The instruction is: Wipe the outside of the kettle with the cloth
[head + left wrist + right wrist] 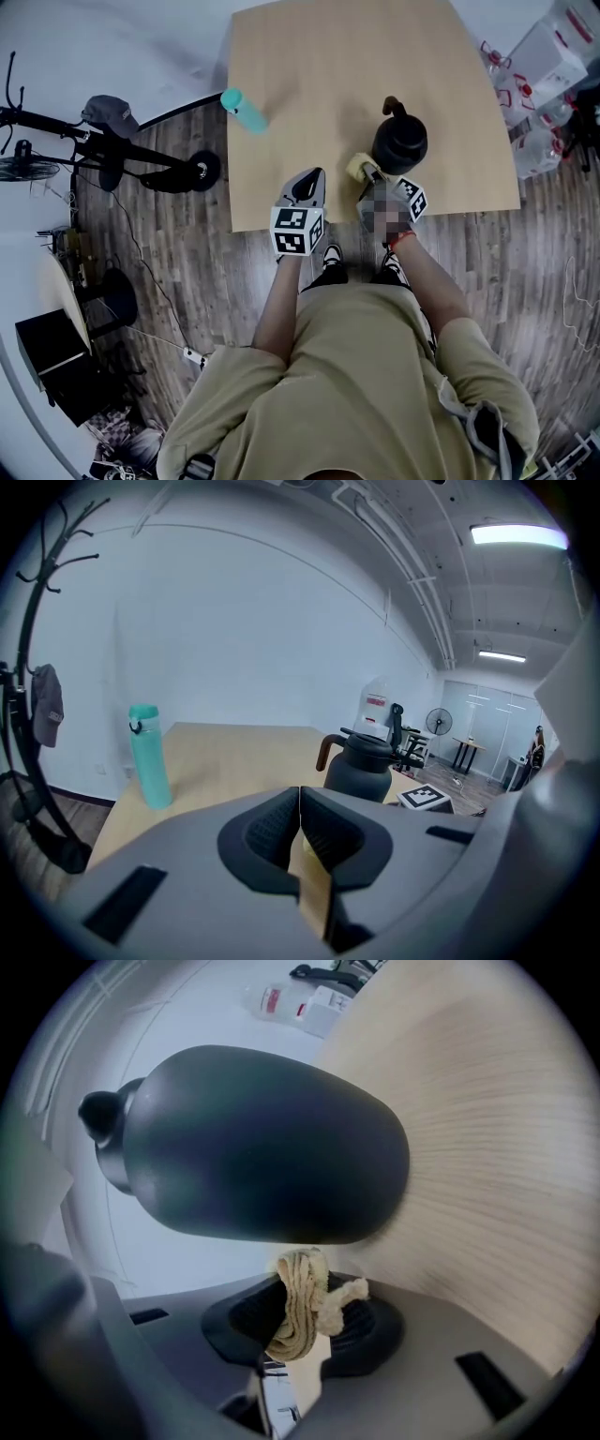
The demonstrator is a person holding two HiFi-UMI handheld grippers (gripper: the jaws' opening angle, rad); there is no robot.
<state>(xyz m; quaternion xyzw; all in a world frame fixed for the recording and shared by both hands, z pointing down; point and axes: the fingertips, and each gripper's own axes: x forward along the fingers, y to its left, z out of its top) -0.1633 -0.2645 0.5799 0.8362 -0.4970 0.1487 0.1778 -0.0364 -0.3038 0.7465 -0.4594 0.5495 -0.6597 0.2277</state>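
Note:
The black kettle (400,141) with a brown handle stands on the wooden table (319,75) near its front right. In the right gripper view the kettle (262,1147) fills the frame, its side just beyond the jaws. My right gripper (305,1321) is shut on a bunched yellow cloth (302,1302), whose top touches the kettle's wall. In the head view the cloth (360,168) shows at the kettle's lower left. My left gripper (307,190) hovers over the table's front edge, left of the kettle, shut on nothing. The left gripper view shows the kettle (361,766) ahead to the right.
A teal bottle (243,110) stands at the table's left side, also seen as the bottle (149,756) in the left gripper view. White containers (548,66) sit on the floor at right. A coat stand and scooter (112,150) are at left.

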